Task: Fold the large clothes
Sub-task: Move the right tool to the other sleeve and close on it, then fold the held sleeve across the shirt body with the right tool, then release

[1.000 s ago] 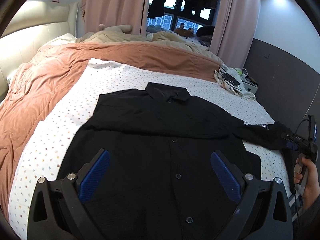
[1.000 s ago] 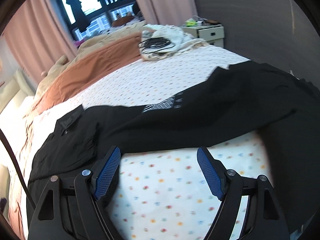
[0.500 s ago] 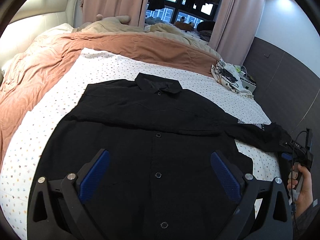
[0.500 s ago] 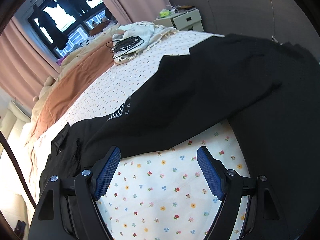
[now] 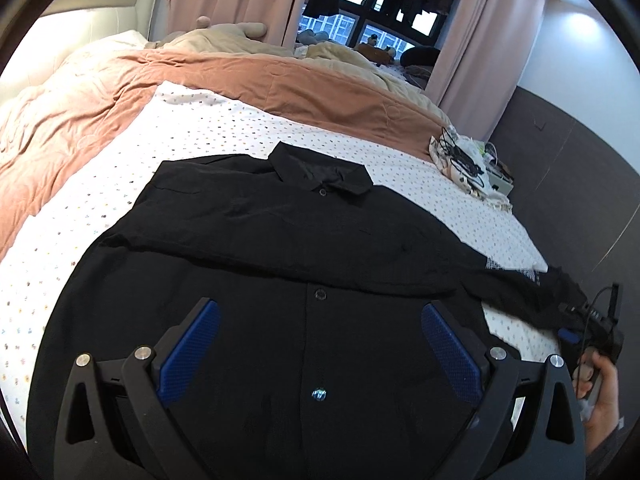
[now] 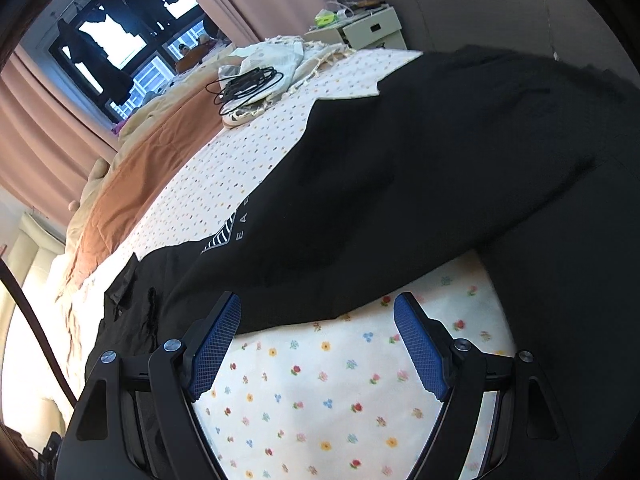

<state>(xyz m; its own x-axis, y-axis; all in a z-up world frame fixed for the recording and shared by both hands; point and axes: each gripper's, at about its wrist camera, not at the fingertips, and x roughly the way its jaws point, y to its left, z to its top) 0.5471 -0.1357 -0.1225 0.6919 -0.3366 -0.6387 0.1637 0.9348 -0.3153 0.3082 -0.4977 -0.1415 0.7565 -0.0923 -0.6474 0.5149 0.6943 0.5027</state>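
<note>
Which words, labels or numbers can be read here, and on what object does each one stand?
"EAE": pale letters beside a striped mark on the black shirt's sleeve; possibly part of a longer word.
The same print in the left wrist view: too small to read.
Nothing else legible.

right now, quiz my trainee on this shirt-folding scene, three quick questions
1. True or false: the left gripper is open over the black shirt.
2. What lies folded across the shirt's front? A) one sleeve B) a towel C) a pillow
3. What is between the right gripper's fingers?

Key: 1 true. 2 A. 3 Only the floral sheet; it holds nothing.
</note>
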